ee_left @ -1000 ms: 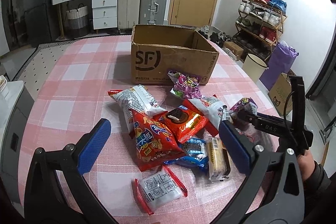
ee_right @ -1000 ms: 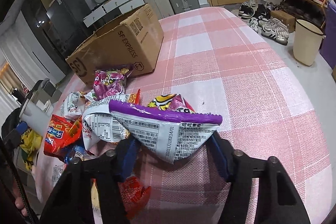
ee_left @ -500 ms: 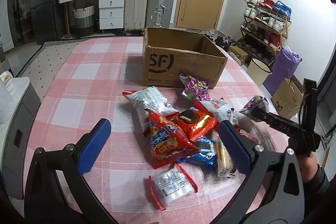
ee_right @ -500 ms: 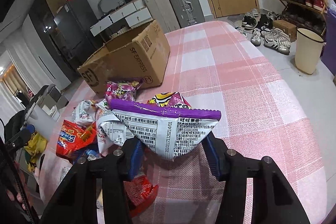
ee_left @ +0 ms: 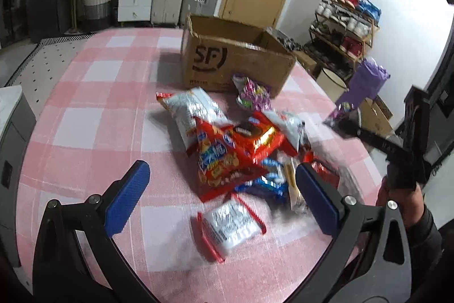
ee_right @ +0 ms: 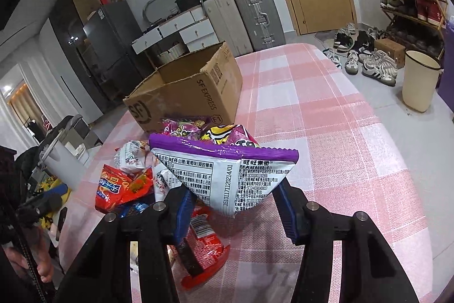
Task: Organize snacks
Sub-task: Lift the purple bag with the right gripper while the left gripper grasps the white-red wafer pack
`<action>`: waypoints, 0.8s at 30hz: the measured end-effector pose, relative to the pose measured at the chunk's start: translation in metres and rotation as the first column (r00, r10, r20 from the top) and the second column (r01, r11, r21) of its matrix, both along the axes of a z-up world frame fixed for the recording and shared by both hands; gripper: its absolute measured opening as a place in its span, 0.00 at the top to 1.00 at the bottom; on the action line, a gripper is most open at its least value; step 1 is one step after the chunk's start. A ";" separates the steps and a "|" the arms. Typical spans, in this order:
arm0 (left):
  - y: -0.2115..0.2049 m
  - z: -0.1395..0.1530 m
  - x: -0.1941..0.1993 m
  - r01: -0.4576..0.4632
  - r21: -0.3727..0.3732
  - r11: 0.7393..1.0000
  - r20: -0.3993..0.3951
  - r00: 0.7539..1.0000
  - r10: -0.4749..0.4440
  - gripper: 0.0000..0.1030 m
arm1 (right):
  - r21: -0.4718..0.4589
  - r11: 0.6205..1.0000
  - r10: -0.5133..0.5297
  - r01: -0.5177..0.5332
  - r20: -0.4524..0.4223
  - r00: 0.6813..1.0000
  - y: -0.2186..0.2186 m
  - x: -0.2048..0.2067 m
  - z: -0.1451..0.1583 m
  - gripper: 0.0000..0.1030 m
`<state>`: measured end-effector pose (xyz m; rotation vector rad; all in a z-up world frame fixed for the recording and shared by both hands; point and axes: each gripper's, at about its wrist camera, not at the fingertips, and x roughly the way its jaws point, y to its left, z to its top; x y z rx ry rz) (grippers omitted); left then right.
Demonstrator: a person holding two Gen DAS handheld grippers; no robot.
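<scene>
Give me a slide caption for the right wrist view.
Right tool holds a purple candy packet above the snack pile, open cardboard box ahead.

snack pile motion-blurred, labels unreadable — box interior hidden

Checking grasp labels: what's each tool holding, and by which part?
Right tool grips the purple-topped candy packet by its lower end, sealed purple edge up. Left tool is open and holds nothing.
</scene>
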<state>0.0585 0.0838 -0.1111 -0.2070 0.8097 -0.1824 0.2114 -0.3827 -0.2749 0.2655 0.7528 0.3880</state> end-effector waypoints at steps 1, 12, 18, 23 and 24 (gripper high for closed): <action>-0.001 -0.003 -0.001 0.005 0.000 1.000 -0.008 1.000 -0.005 0.01 | 0.001 1.000 0.000 0.000 0.002 1.000 0.000 -0.001 0.001 0.49; -0.012 -0.042 0.001 0.038 -0.010 0.999 -0.110 0.993 -0.039 0.01 | -0.002 1.000 0.015 -0.015 0.005 1.000 0.002 -0.008 0.002 0.49; -0.024 -0.056 0.006 0.030 0.039 0.999 -0.162 0.986 -0.023 0.01 | 0.004 1.000 0.010 -0.010 0.008 1.000 -0.001 -0.012 0.003 0.49; -0.028 -0.066 0.011 0.018 0.069 0.997 -0.183 0.983 -0.005 0.01 | 0.004 1.000 0.012 -0.012 0.018 1.000 -0.001 -0.016 0.002 0.49; -0.029 -0.068 0.013 0.015 0.077 0.997 -0.187 0.982 0.000 0.02 | 0.002 1.000 0.015 -0.015 0.021 1.000 0.000 -0.016 0.002 0.49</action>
